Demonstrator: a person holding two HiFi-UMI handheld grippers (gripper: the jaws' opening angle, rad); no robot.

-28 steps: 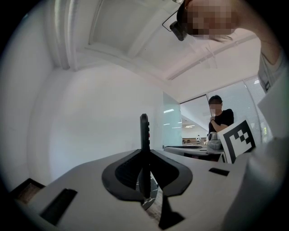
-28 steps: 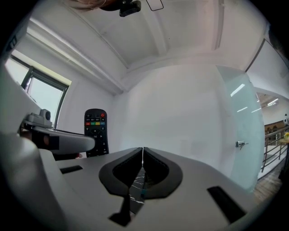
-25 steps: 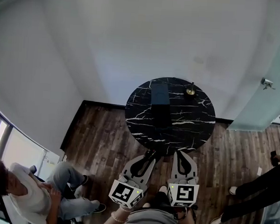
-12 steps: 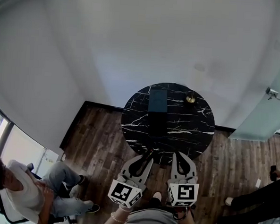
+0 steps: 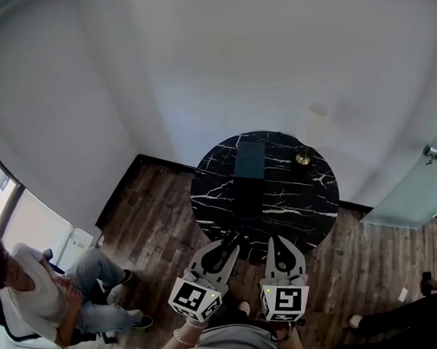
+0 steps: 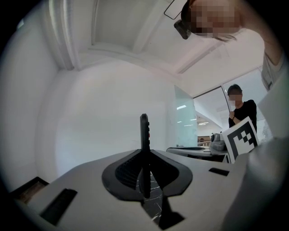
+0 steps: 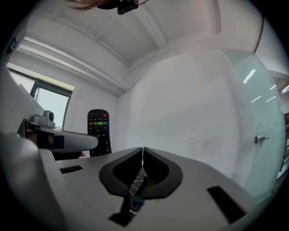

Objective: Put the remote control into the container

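- Left gripper (image 6: 144, 158): jaws partly closed and clamped on a slim black remote control (image 6: 144, 131). The remote sits edge-on and upright between the pads, with its button end sticking out past the jaw tips.
- Right gripper (image 7: 142, 153): jaws fully together, tips touching, nothing between them.
- The right gripper view shows the remote face-on at the left, with coloured buttons near the top. It is held up in the air in the left gripper's jaws.
- Head view: both grippers are side by side at the bottom, pointing at the round black marble-pattern desk (image 5: 290, 204) with white veins. The left gripper's tips reach the near rim of the desk; the right gripper's sit just short of it.
- So the remote is at the near edge of the desk, not resting on it and not in the container.
- The dark teal rectangular container (image 5: 250, 159) lies flat on the far half of the desk, left of centre. It is well apart from the remote.
- A small brass-coloured object (image 5: 304, 158) stands near the far right rim, to the right of the container. Too small to tell what it is.
- The desk stands on a dark wood plank floor (image 5: 157, 210) against a white wall.
- A frosted glass door (image 5: 417, 182) with a metal handle is at the right.
- A person in a white top and jeans (image 5: 41, 303) is seated at the lower left, well away from the desk.
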